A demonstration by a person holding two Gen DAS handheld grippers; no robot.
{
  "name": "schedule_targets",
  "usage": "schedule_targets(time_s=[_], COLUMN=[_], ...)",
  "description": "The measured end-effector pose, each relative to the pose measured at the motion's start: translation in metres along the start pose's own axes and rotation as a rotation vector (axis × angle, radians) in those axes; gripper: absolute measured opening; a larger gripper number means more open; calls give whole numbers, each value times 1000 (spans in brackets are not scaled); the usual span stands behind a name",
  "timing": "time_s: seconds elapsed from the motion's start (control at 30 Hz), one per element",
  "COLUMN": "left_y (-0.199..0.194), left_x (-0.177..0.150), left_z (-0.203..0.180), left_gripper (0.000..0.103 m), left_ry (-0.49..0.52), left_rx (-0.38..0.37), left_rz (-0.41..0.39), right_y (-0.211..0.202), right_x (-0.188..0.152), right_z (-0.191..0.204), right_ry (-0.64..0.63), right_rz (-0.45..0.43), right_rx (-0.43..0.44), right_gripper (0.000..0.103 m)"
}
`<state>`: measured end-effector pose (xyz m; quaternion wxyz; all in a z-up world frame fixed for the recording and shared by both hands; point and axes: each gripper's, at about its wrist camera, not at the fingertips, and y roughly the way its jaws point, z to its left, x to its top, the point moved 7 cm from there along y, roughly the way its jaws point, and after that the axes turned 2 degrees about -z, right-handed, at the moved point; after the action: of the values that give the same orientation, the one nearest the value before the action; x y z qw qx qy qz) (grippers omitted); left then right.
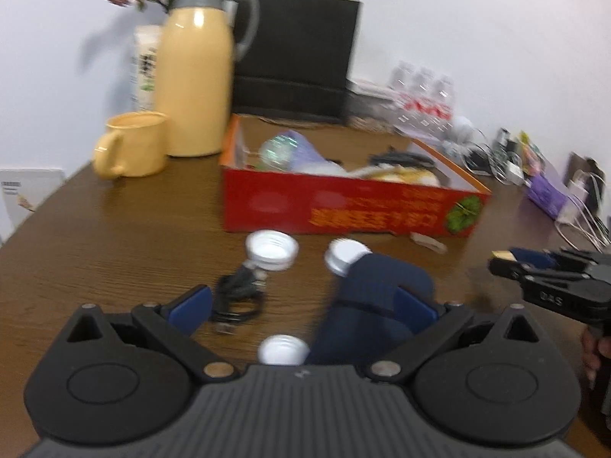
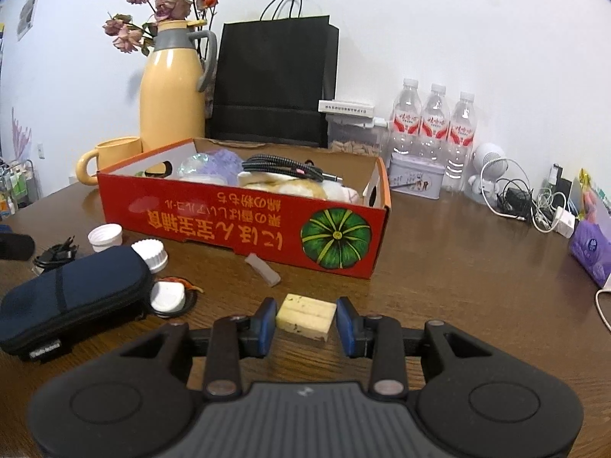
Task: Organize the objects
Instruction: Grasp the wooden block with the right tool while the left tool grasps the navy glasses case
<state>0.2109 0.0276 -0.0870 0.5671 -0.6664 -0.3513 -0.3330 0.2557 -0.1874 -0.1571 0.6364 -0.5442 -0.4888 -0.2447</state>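
A red cardboard box with several items inside stands mid-table; it also shows in the left wrist view. My right gripper is closed onto a pale yellow block, its blue pads touching both sides. My left gripper is wide open low over the table, its right finger against a dark blue zip case, also in the right wrist view. White caps and a black cable lie between its fingers.
A yellow thermos, yellow mug, black paper bag and three water bottles line the back. Chargers and cables sit at right. A small grey piece lies before the box.
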Motion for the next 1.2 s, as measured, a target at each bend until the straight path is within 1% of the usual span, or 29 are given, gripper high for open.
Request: schedule_targets(time_s=[0.17,0.27,0.4,0.57,0.8,0.97,1.07,1.2], left_y=[15,27,41,50,56,57,59,57], left_x=[-4,-8,-14,-18,-19,-21,-24,-25], left_z=[-25,-36,-43,-44,-43,-44,-45,-45], left_gripper=[103,103,103,103,103,103,103,103], left_ry=[44,81,95,94,80,102,145,150], left_rx=[-80,-104,-91,-75,-39,-16,36,43], left_rz=[73,116,156,174,182,185,182,166], right_y=[-3,-4,-5,-7,-9,-10,-10,-10], right_x=[1,1,1,1,1,1,1,1], right_z=[1,1,0,0,1,2,3,3], right_ry=[-11,-10,-8,-7,-9,-16,-18,-18], right_rz=[-19,-26,-31,-37,-44,-43,-44,-44], right_rx=[1,5,11,23,34,38,39,39], right_gripper=[33,33,33,33,33,33,33,33])
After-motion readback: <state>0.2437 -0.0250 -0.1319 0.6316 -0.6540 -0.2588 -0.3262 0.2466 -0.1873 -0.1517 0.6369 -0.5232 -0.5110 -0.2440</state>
